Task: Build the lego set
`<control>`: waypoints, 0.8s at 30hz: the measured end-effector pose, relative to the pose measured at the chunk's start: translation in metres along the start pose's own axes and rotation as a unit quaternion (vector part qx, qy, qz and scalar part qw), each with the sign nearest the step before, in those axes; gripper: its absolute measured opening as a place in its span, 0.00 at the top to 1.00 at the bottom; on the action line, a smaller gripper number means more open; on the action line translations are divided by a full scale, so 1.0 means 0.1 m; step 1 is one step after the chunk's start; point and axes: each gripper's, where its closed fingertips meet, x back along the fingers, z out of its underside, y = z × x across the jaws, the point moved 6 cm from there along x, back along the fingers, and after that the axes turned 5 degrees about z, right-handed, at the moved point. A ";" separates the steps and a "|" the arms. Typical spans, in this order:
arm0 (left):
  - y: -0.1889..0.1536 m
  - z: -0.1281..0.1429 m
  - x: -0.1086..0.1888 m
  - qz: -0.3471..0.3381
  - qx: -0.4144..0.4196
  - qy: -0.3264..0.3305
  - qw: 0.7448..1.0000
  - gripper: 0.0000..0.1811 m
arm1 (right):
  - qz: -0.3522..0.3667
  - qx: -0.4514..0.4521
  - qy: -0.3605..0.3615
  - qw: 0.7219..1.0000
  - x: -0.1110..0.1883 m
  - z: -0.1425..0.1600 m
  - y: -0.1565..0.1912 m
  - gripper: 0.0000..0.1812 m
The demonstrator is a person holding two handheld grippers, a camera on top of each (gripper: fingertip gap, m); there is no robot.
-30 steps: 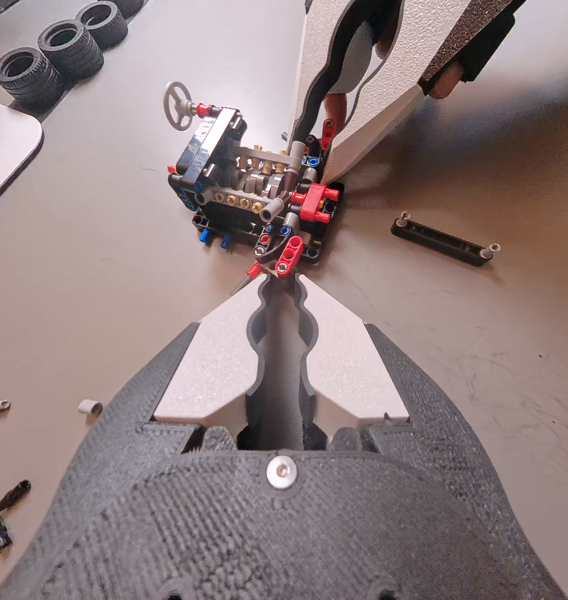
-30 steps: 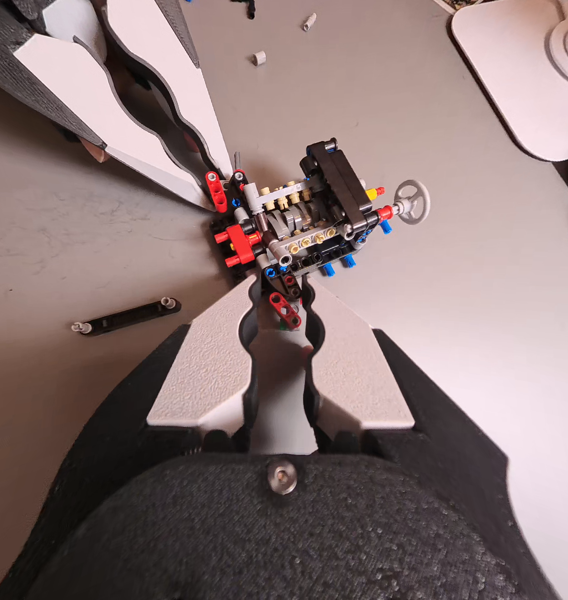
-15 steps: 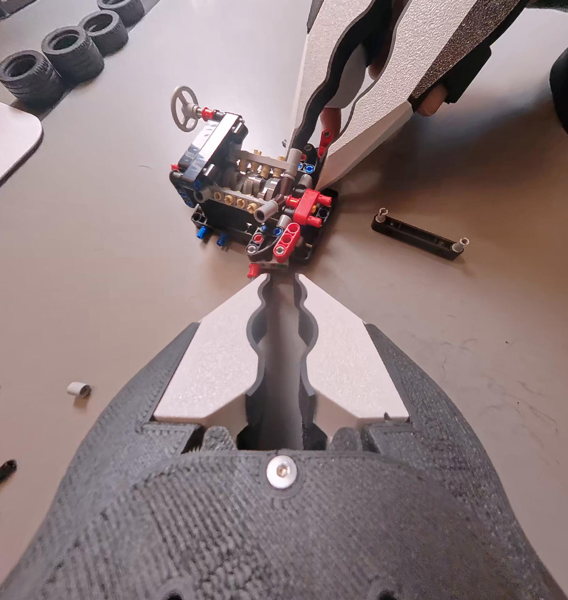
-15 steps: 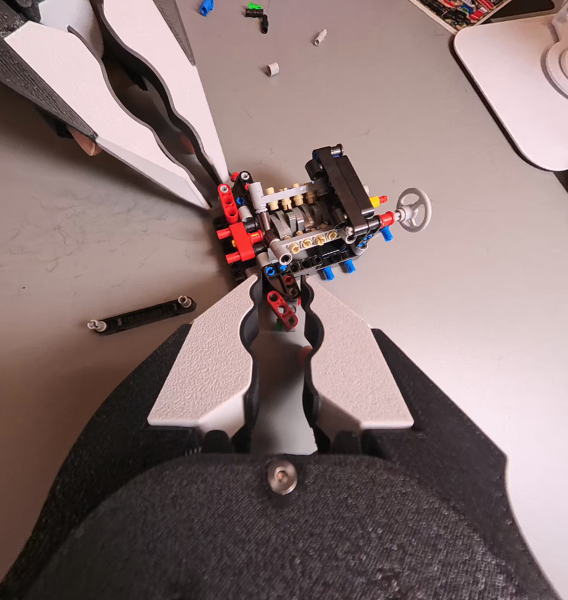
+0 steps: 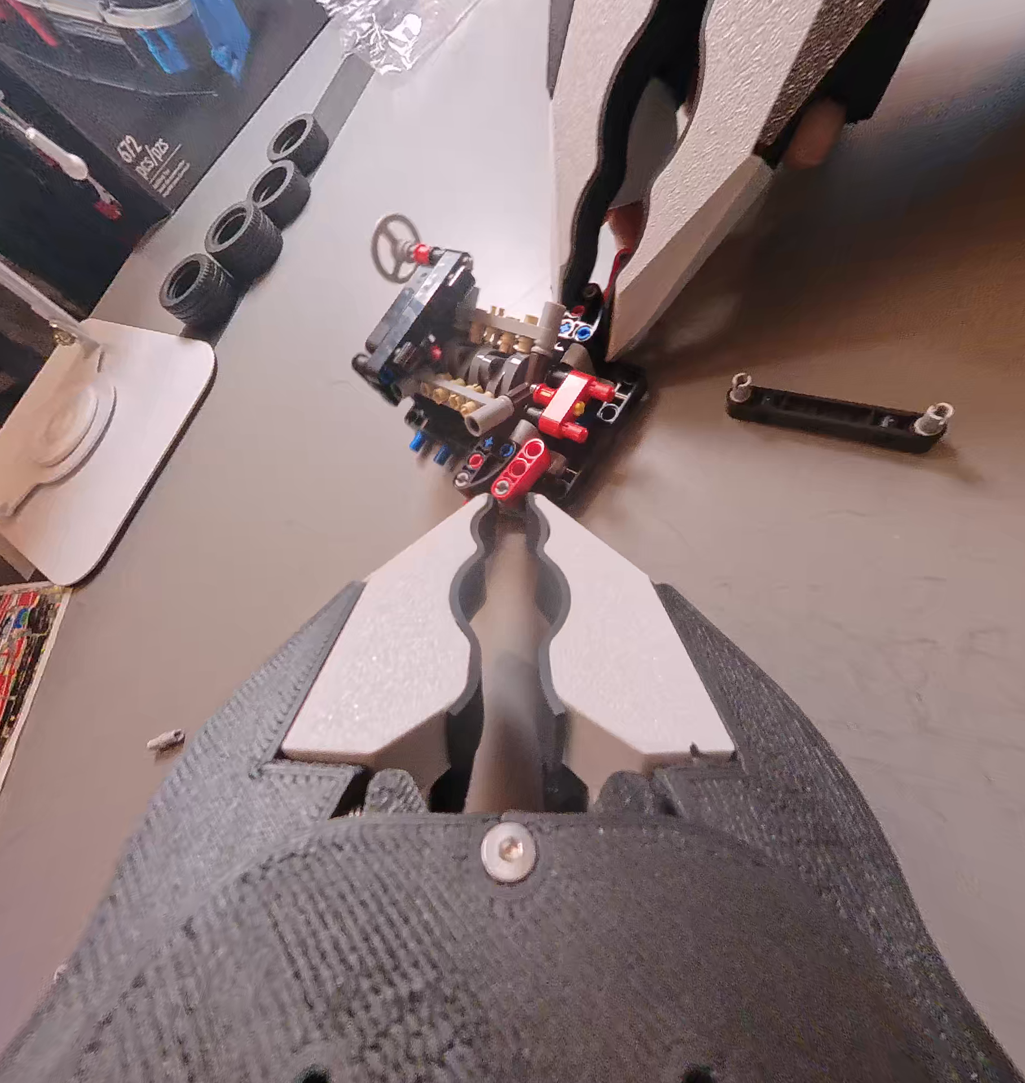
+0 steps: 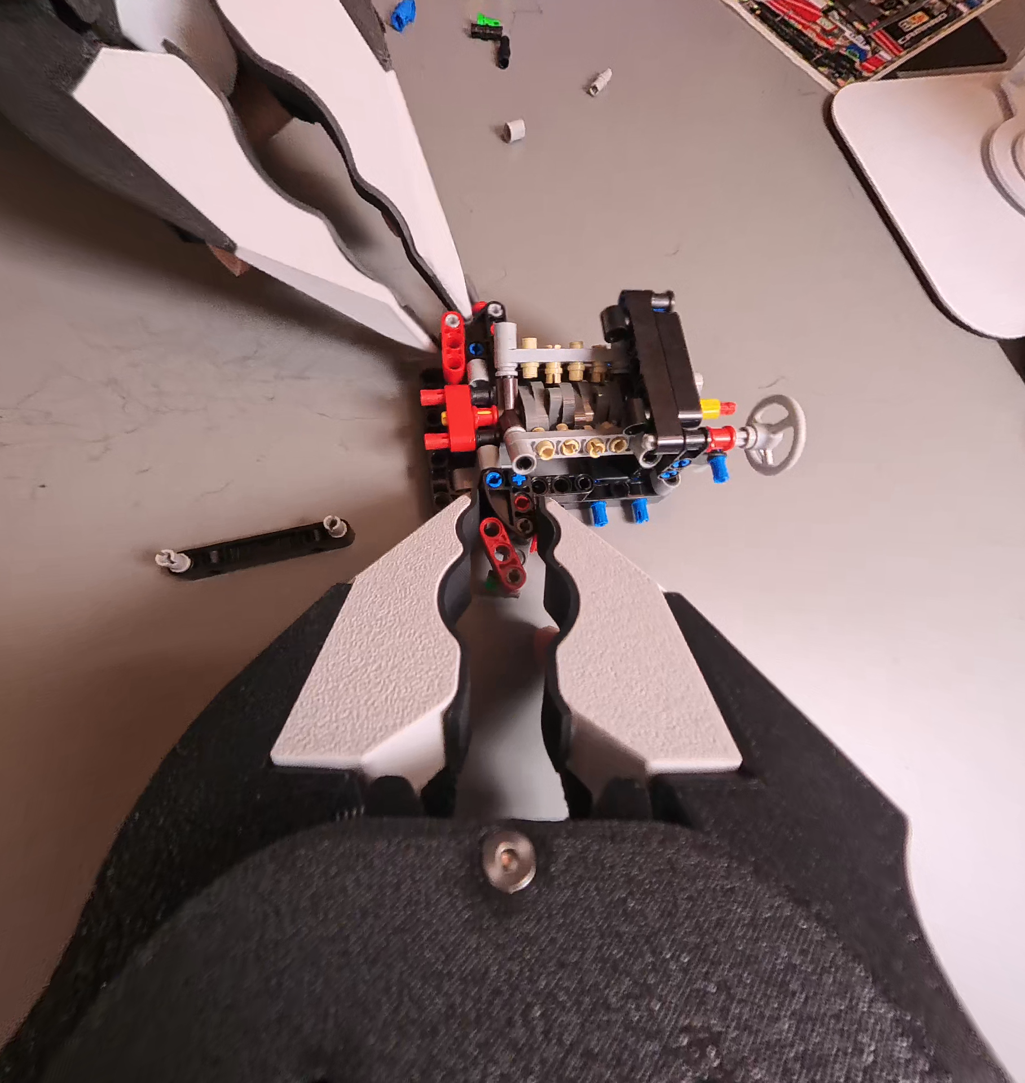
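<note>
1. In the middle of the tabletop sits the half-built lego car, both grippers pinching opposite corners.
2. Left gripper jaws nearly closed on a red link; right gripper likewise.
3. Uneven squeezing could pop those links off.

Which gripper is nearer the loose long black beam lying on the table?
Neither clearly: the left gripper and the right gripper both sit at the model, apart from the beam.
</note>
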 end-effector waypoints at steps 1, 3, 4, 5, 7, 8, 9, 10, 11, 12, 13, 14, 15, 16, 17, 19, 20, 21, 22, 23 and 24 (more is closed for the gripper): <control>0.03 0.02 0.00 -0.007 0.005 0.005 1.000 0.97 | -0.006 0.002 0.001 1.000 0.01 0.00 0.01 0.91; 0.10 0.07 0.03 -0.025 0.007 0.016 1.000 0.99 | -0.009 0.011 0.001 1.000 0.01 0.02 0.02 0.92; 0.12 0.10 0.04 -0.030 0.007 0.018 0.999 1.00 | -0.009 0.012 0.002 1.000 0.02 0.02 0.01 0.92; 0.14 0.12 0.06 -0.029 0.008 0.018 0.999 1.00 | -0.010 0.013 0.003 1.000 0.02 0.03 0.01 0.92; 0.18 0.17 0.08 -0.027 0.015 0.016 0.999 0.98 | -0.012 0.015 0.004 1.000 0.03 0.04 0.01 0.92; 0.19 0.17 0.09 -0.021 0.020 0.011 1.000 0.96 | -0.013 0.016 0.004 1.000 0.03 0.05 0.01 0.92; 0.19 0.16 0.09 -0.011 0.024 0.002 1.000 0.92 | -0.014 0.016 0.004 1.000 0.03 0.05 0.01 0.92; 0.19 0.13 0.09 0.003 0.024 -0.010 1.000 0.88 | -0.015 0.016 0.003 1.000 0.03 0.05 0.01 0.92; 0.18 0.09 0.09 0.020 0.022 -0.024 0.999 0.84 | -0.017 0.018 0.004 1.000 0.03 0.05 0.01 0.92; 0.17 0.05 0.09 0.039 0.021 -0.035 0.998 0.79 | -0.020 0.020 0.004 1.000 0.03 0.05 0.01 0.92; 0.16 0.01 0.07 0.058 0.023 -0.041 0.997 0.74 | -0.025 0.024 0.005 0.999 0.04 0.05 0.01 0.92; 0.16 0.00 0.04 0.077 0.026 -0.039 0.996 0.70 | -0.032 0.030 0.005 0.999 0.04 0.05 0.01 0.92; 0.15 0.00 0.00 0.097 0.025 -0.029 0.995 0.66 | -0.040 0.036 0.005 0.999 0.04 0.05 0.02 0.92; 0.14 0.02 -0.04 0.114 0.020 -0.018 0.993 0.65 | -0.052 0.042 0.004 0.998 0.05 0.05 0.03 0.92; 0.11 0.04 -0.06 0.136 0.013 -0.010 0.991 0.67 | -0.065 0.048 0.002 0.997 0.05 0.04 0.05 0.92; 0.06 0.06 -0.05 0.170 -0.005 -0.004 0.985 0.71 | -0.088 0.061 -0.001 0.994 0.05 0.04 0.09 0.92; 0.03 0.06 -0.02 0.179 -0.012 -0.004 0.984 0.76 | -0.094 0.068 -0.002 0.993 0.05 0.04 0.10 0.92; 0.01 0.07 0.01 0.186 -0.017 -0.005 0.982 0.83 | -0.098 0.075 -0.002 0.992 0.06 0.04 0.10 0.92; -0.01 0.08 0.04 0.196 -0.021 -0.009 0.980 0.84 | -0.104 0.078 -0.004 0.992 0.06 0.04 0.10 0.92; -0.02 0.09 0.07 0.204 -0.019 -0.013 0.979 0.85 | -0.106 0.076 -0.005 0.991 0.06 0.04 0.09 0.92; -0.02 0.10 0.08 0.210 -0.012 -0.014 0.978 0.87 | -0.104 0.075 -0.007 0.992 0.05 0.04 0.09 0.92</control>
